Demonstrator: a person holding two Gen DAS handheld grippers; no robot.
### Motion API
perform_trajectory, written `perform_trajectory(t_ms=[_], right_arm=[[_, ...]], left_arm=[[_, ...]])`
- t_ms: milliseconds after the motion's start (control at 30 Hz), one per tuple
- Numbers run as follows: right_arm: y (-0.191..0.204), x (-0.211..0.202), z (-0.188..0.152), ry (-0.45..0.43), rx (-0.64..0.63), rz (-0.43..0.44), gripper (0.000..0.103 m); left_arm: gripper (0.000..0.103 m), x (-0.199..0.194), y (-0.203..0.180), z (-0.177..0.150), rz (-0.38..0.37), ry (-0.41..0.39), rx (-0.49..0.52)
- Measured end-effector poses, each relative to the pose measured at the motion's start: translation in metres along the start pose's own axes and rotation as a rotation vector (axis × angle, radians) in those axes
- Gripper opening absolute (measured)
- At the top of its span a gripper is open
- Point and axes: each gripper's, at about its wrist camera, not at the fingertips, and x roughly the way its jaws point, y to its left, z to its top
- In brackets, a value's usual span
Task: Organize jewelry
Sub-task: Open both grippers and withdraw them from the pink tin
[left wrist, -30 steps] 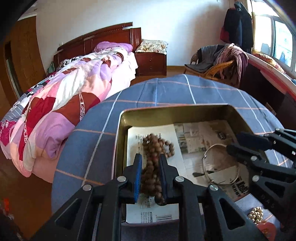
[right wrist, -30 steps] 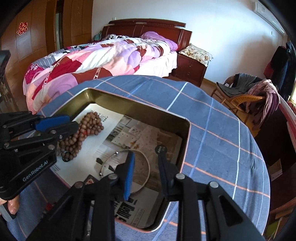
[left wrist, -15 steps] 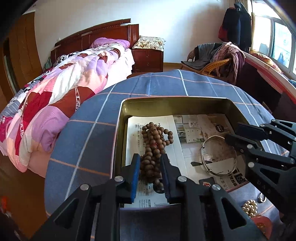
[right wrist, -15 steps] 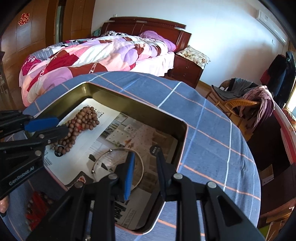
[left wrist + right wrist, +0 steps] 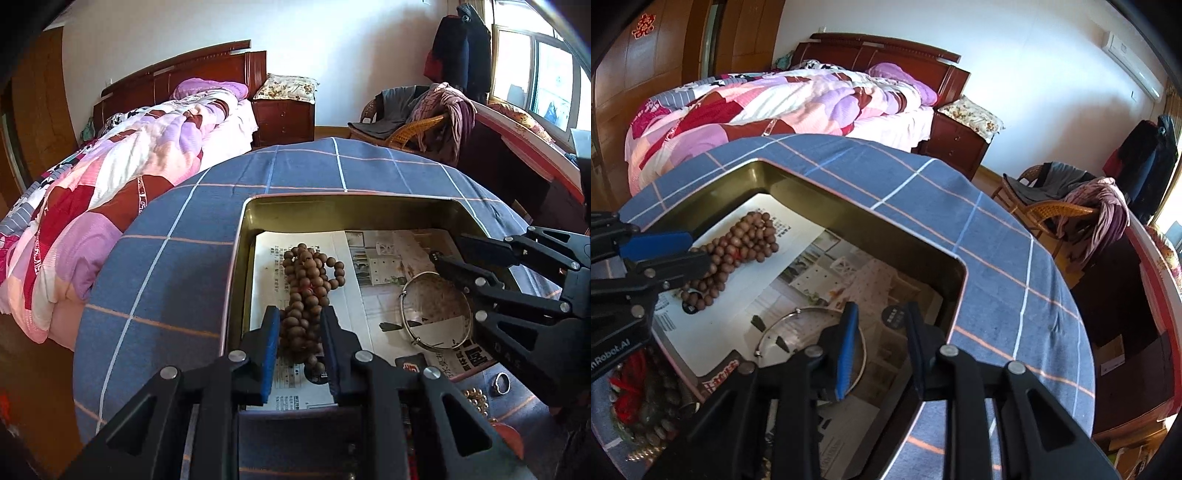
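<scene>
Risk of snagging: left tongs (image 5: 299, 332) straddle the near end of the brown wooden bead strand (image 5: 308, 291), heaped on the newspaper lining by the left wall of the brass-coloured rectangular metal tin (image 5: 236, 273), pads spread just wider than the beads, apparently not pinching. Could drag or spill loops over the near rim if pulled away carelessly. Right tongs (image 5: 879, 343), jaws opening with nothing between them, above the thin silver bangle (image 5: 812, 332) near the tin's right wall; might knock it askew.

bed (image 5: 122, 155): patchwork quilt, behind table
nightstand (image 5: 286, 114): floral cushion on top
wicker chair (image 5: 1060, 206): clothes draped over
air conditioner (image 5: 1134, 62): high on wall
</scene>
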Motion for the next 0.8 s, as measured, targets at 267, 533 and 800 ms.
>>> perform_trajectory(t_ms=[267, 533, 800], right_arm=[[0.002, -0.028, 0.004, -0.097, 0.035, 0.036, 0.069], [0.000, -0.049, 0.003, -0.124, 0.066, 0.014, 0.076], [0.004, -0.068, -0.018, -0.133, 0.079, 0.017, 0.080]], left_arm=[[0.037, -0.012, 0.001, 0.002, 0.035, -0.023, -0.009], [0.062, -0.045, -0.005, 0.006, 0.035, -0.104, 0.030], [0.062, -0.069, 0.004, -0.015, 0.089, -0.118, 0.065]])
